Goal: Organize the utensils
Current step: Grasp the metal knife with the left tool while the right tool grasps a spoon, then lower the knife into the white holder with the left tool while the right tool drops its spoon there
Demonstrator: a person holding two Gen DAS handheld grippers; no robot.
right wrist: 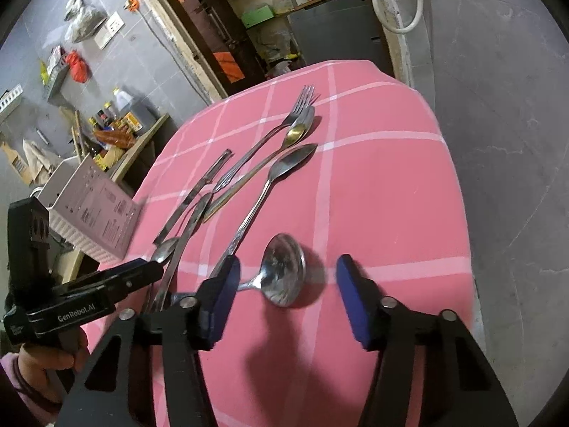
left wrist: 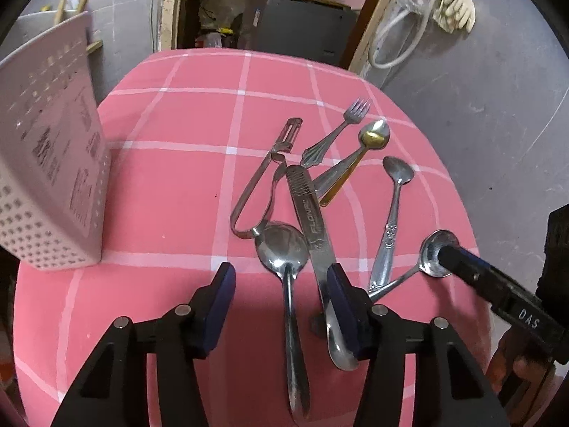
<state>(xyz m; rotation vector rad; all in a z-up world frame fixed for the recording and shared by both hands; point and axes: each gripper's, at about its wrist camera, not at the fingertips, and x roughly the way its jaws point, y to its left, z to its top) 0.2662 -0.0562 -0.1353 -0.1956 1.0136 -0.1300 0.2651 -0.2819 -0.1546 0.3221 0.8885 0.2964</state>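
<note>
Both grippers gape, holding nothing; the right gripper [right wrist: 286,291] straddles the round spoon [right wrist: 283,269] at lower centre, needing closure next.

Pink tabletop [left wrist: 170,185] with a white grid; silver cutlery, one gold spoon [left wrist: 371,138]; white perforated basket [left wrist: 53,163] at left; blue-padded black jaws.

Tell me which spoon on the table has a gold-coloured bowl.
The gold spoon, lying in the bowl of another spoon just right of the fork. The other spoons are all plain silver steel.
</note>
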